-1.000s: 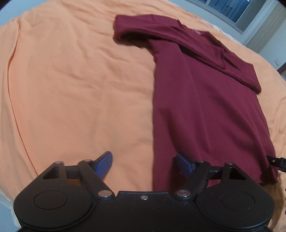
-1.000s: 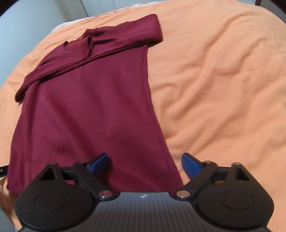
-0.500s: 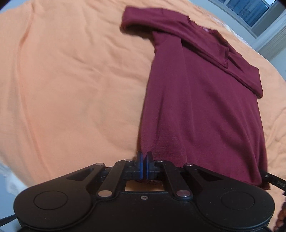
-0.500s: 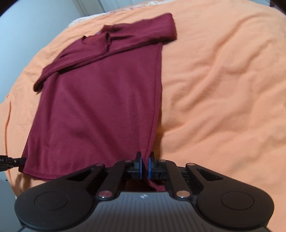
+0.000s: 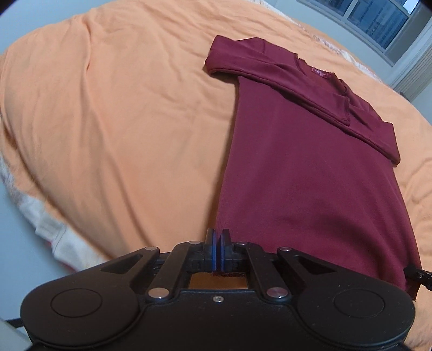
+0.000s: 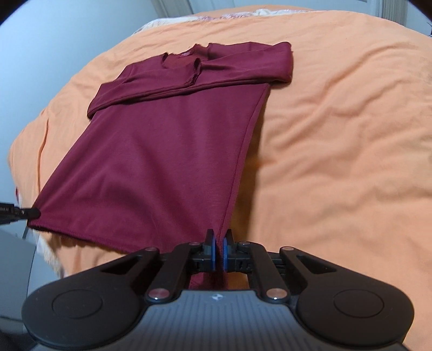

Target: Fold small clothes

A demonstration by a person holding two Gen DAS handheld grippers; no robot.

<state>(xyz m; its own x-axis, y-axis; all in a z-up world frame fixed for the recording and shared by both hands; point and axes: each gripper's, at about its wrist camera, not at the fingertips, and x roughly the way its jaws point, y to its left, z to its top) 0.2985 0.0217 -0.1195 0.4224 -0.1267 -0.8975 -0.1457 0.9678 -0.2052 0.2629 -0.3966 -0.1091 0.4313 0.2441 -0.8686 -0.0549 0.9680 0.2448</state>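
— On orange bedspread (image 5: 121,121): dark maroon long-sleeved knit top (image 5: 310,175), sleeves folded across chest.
— Jaws?
— Left gripper (image 5: 216,252) and right gripper (image 6: 219,253) each clamped tight on a hem corner.

I'm working in a home bedroom: a bed (image 5: 113,129) spread with a rumpled orange cover (image 6: 337,140) fills both views, white bedding (image 5: 54,229) peeks out at its edge, and a window (image 5: 378,19) with a pale curtain (image 5: 413,73) stands behind plain light walls (image 6: 67,40).
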